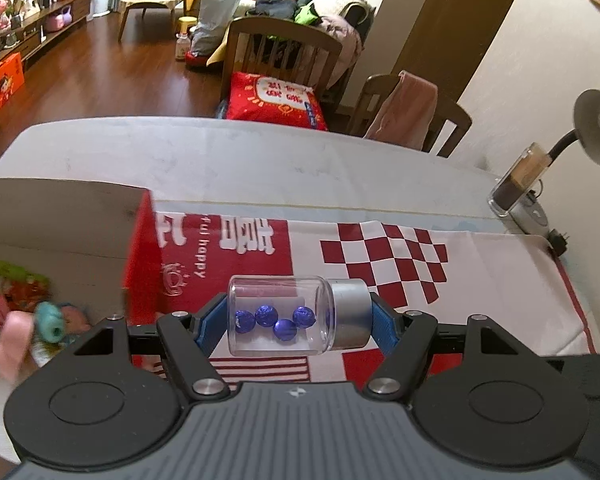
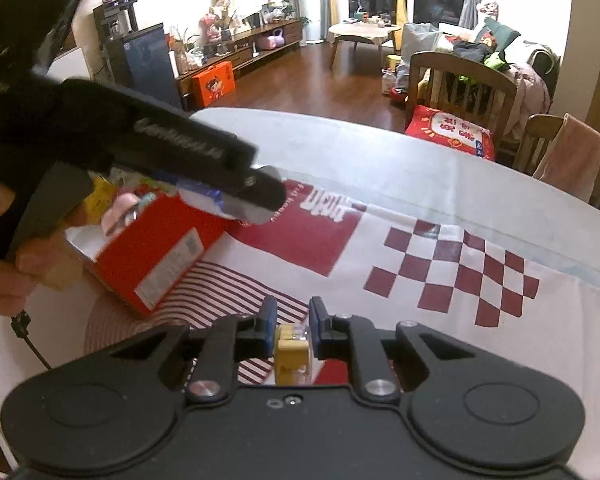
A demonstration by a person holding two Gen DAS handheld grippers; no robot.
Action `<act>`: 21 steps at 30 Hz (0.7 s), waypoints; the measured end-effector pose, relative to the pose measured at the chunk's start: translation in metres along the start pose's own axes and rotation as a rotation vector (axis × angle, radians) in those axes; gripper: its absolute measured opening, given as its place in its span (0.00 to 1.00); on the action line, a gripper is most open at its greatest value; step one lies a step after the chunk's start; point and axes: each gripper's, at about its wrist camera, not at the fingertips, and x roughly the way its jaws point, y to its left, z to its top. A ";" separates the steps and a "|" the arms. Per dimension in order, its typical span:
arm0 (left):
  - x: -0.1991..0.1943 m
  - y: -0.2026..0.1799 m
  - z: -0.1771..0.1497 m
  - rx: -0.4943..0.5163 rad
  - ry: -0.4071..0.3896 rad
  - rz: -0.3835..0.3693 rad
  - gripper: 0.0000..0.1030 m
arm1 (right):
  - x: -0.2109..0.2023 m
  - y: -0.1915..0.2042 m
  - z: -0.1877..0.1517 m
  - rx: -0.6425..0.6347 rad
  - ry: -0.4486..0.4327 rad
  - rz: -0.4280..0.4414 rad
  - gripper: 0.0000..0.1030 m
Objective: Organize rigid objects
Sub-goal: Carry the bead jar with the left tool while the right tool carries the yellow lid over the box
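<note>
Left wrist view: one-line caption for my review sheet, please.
Left claw holds a clear jar of blue foil balls sideways by base and silver lid, above the red-and-white cloth, beside an open red box.

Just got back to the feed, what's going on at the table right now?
A person is sorting small items with a hand-held gripper in each hand. The left hand-held gripper holds a clear jar of blue foil balls sideways, end to end, beside the open red box, which already has items inside. The right hand-held gripper is shut on a small yellow block above the patterned cloth.

1 jar (image 1: 300,316) holding perhaps 5 blue balls (image 1: 266,315), 1 red box (image 2: 156,252).
</note>
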 end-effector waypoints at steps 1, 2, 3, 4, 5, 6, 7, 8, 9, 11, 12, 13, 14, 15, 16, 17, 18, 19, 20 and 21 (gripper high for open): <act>-0.007 0.005 -0.001 0.003 -0.003 -0.004 0.70 | -0.001 0.005 0.002 0.001 -0.003 -0.002 0.15; -0.012 0.010 -0.001 0.006 -0.004 -0.006 0.70 | -0.002 0.010 0.004 0.002 -0.006 -0.005 0.15; -0.019 0.015 -0.001 0.011 -0.006 -0.007 0.70 | -0.003 0.016 0.007 0.004 -0.009 -0.010 0.15; -0.025 0.022 -0.002 0.013 -0.008 -0.009 0.70 | -0.004 0.021 0.009 0.005 -0.013 -0.011 0.15; -0.030 0.027 -0.002 0.016 -0.010 -0.011 0.70 | -0.004 0.027 0.012 0.008 -0.018 -0.012 0.15; -0.035 0.033 -0.002 0.019 -0.012 -0.012 0.70 | -0.005 0.032 0.014 0.012 -0.021 -0.013 0.15; -0.041 0.039 -0.002 0.023 -0.015 -0.009 0.70 | -0.005 0.038 0.017 0.014 -0.025 -0.014 0.15; -0.047 0.046 -0.003 0.026 -0.018 -0.007 0.70 | -0.004 0.043 0.019 0.016 -0.029 -0.014 0.15; -0.052 0.052 -0.002 0.027 -0.021 -0.005 0.70 | -0.004 0.047 0.021 0.018 -0.035 -0.014 0.15; -0.060 0.066 -0.003 0.030 -0.024 -0.001 0.70 | -0.004 0.058 0.026 0.020 -0.045 -0.016 0.15; -0.064 0.073 -0.002 0.033 -0.026 0.001 0.70 | -0.003 0.062 0.028 0.022 -0.048 -0.017 0.15; -0.068 0.080 -0.002 0.037 -0.029 0.005 0.70 | -0.002 0.067 0.031 0.026 -0.050 -0.017 0.15; -0.071 0.085 -0.002 0.040 -0.032 0.010 0.70 | -0.001 0.071 0.033 0.030 -0.052 -0.017 0.15; -0.074 0.092 -0.002 0.042 -0.034 0.014 0.70 | 0.000 0.075 0.035 0.033 -0.054 -0.016 0.15; -0.077 0.099 -0.002 0.042 -0.035 0.018 0.70 | 0.001 0.079 0.037 0.034 -0.057 -0.018 0.15; -0.079 0.104 -0.002 0.040 -0.036 0.020 0.70 | 0.002 0.084 0.039 0.033 -0.059 -0.020 0.15; -0.082 0.110 -0.002 0.039 -0.038 0.022 0.70 | 0.003 0.089 0.042 0.033 -0.061 -0.021 0.15; -0.084 0.117 -0.001 0.037 -0.039 0.025 0.70 | 0.004 0.093 0.044 0.033 -0.062 -0.021 0.15; -0.086 0.122 -0.001 0.036 -0.040 0.026 0.70 | 0.006 0.096 0.046 0.032 -0.063 -0.022 0.15; -0.087 0.128 -0.001 0.035 -0.042 0.027 0.70 | 0.007 0.100 0.047 0.030 -0.064 -0.024 0.15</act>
